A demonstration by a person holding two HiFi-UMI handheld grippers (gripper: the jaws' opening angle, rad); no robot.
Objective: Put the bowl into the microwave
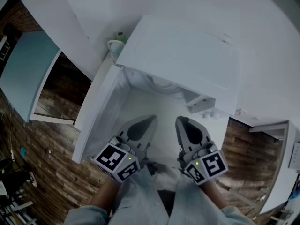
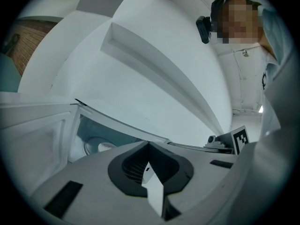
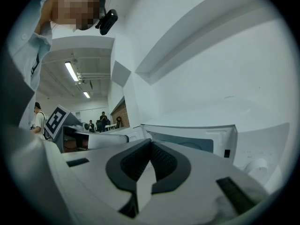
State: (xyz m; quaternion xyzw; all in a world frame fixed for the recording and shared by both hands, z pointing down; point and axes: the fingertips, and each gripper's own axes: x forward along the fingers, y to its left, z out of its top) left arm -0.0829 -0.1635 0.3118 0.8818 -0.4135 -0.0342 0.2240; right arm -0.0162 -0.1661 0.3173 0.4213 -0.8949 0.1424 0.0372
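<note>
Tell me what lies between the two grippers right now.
Nothing: the head view shows only bare white surface between the left gripper and right gripper, both shut.

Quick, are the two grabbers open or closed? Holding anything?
Left gripper: closed, holding nothing.
Right gripper: closed, holding nothing.

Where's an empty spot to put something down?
The white table in front of the microwave, between its open door and the left claw and right claw, is bare. So is the microwave's top. Crowded: its back left corner, where a cup stands.
</note>
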